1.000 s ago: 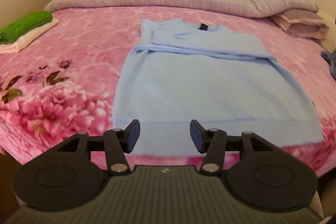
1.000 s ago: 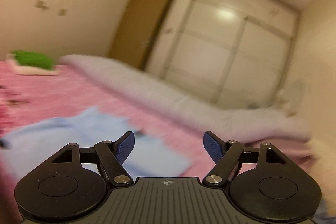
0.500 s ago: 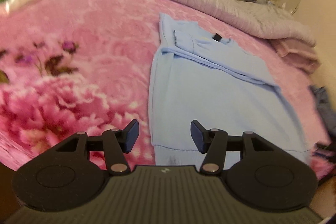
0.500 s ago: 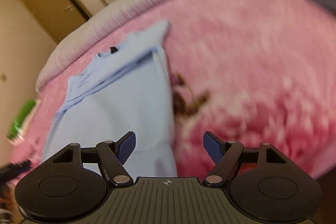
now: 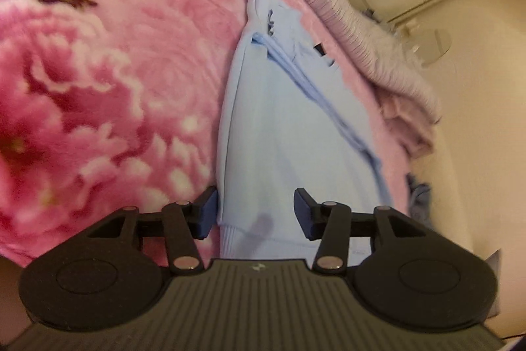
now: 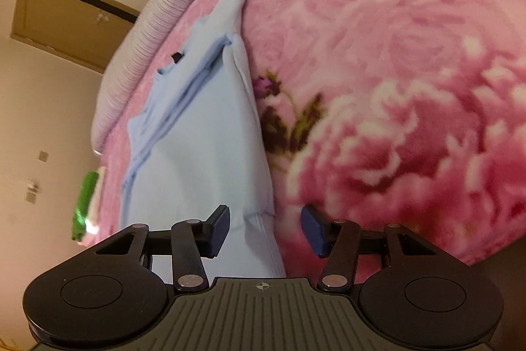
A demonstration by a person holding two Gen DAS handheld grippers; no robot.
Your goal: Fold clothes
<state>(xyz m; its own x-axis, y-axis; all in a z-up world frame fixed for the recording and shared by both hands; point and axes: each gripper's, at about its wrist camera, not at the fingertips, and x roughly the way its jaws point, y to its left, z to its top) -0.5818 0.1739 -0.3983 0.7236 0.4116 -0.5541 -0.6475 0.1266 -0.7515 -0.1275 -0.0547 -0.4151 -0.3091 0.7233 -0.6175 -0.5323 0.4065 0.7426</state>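
Two hand-held grippers straddle a pale blue sweater's hem at the bed's near edge.

Left wrist view: left hand-held gripper (image 5: 255,213) spread across the sweater (image 5: 289,127) hem's left corner on the pink floral bed (image 5: 98,81). Right wrist view: right hand-held gripper (image 6: 264,231) spread across the sweater (image 6: 203,153) hem's right corner.

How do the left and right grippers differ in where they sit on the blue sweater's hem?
The left gripper straddles the blue sweater's left hem corner; the right gripper straddles its right one. Each has its outer finger over the pink blanket. Both are open, with hem between the fingers.
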